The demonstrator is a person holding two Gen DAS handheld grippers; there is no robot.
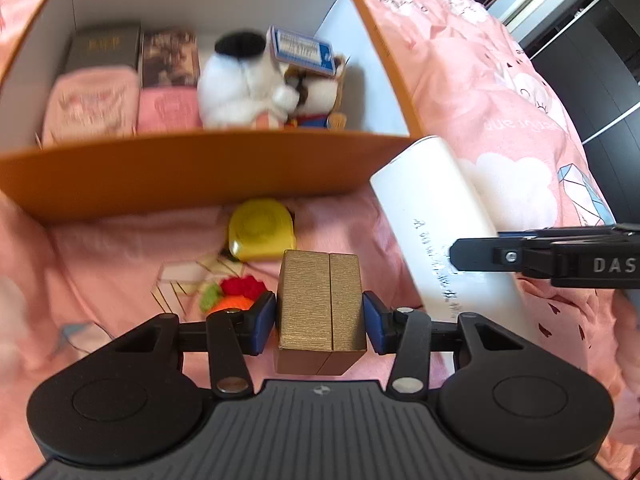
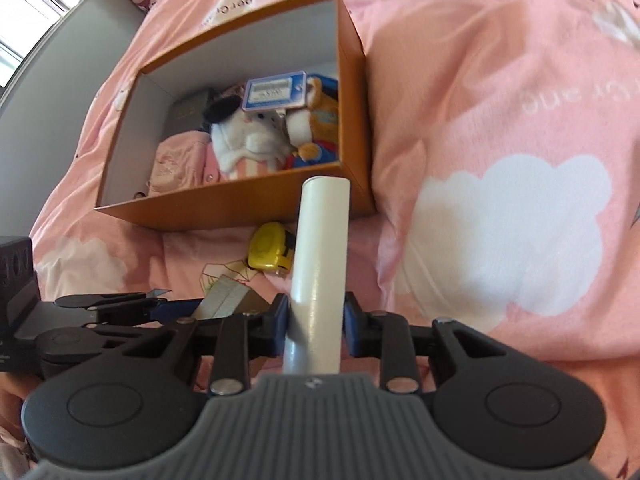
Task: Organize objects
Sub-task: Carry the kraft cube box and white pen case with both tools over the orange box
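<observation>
The left gripper (image 1: 320, 322) clamps a small gold ribbed box (image 1: 322, 308) between its blue pads, lifted above the pink printed bedsheet (image 1: 520, 128). The right gripper (image 2: 316, 326) squeezes a white cylindrical tube (image 2: 318, 272). Farther away sits an open orange cardboard box (image 1: 192, 176) holding plush toys (image 1: 248, 84). A yellow tape measure (image 1: 260, 230) lies near its front wall.

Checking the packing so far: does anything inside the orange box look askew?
Yes: the blue-and-white card lies tilted on top of the plush toys in the orange box, perched loosely, while the books and pink cloths beside them sit in neat rows.
</observation>
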